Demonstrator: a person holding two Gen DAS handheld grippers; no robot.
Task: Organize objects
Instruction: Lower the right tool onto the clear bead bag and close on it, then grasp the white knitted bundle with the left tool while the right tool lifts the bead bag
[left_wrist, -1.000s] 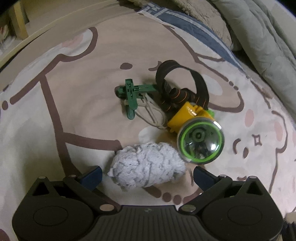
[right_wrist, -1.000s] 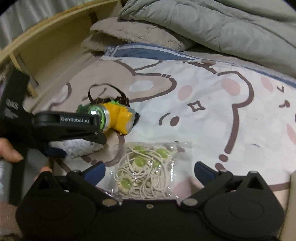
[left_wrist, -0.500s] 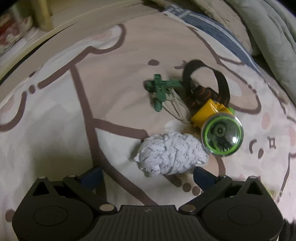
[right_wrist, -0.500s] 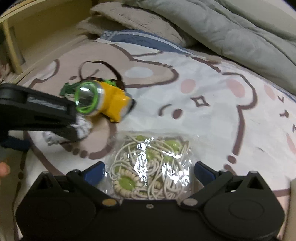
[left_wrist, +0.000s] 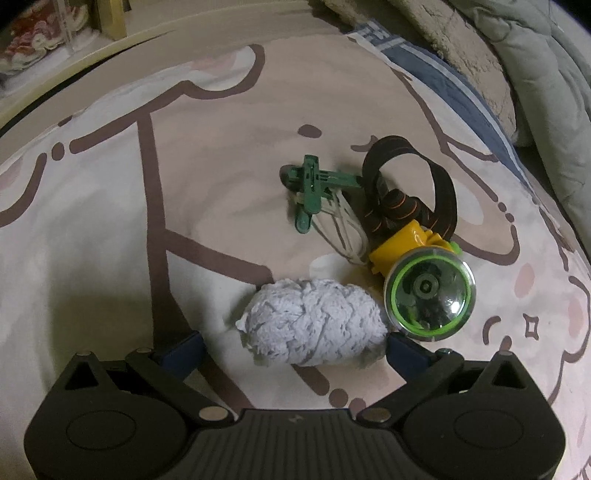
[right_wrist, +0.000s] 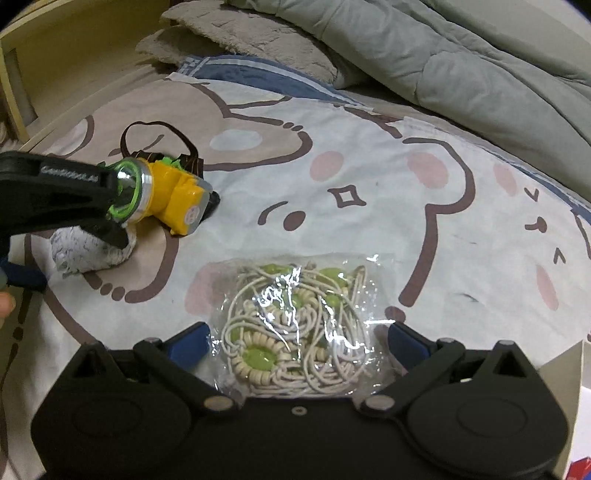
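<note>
A fluffy white yarn bundle (left_wrist: 312, 325) lies on the cartoon bedsheet between the blue pads of my open left gripper (left_wrist: 293, 347). Beside it sits a yellow headlamp (left_wrist: 424, 284) with a green-rimmed lens and black strap, and a green clip (left_wrist: 312, 184) with white cords. In the right wrist view, a clear bag of beaded cord (right_wrist: 299, 325) lies between the pads of my open right gripper (right_wrist: 297, 341). The headlamp (right_wrist: 166, 192), the yarn bundle (right_wrist: 85, 251) and the left gripper (right_wrist: 55, 192) show at the left there.
A grey quilt (right_wrist: 443, 55) and a beige fleece blanket (right_wrist: 240, 40) are bunched at the far side of the bed. A wooden bed frame (right_wrist: 55, 55) runs along the left. A shelf with items (left_wrist: 37, 55) shows at top left.
My left gripper has shifted left and come down around the yarn bundle. My right gripper has moved forward, so the cord bag sits deeper between its pads.
</note>
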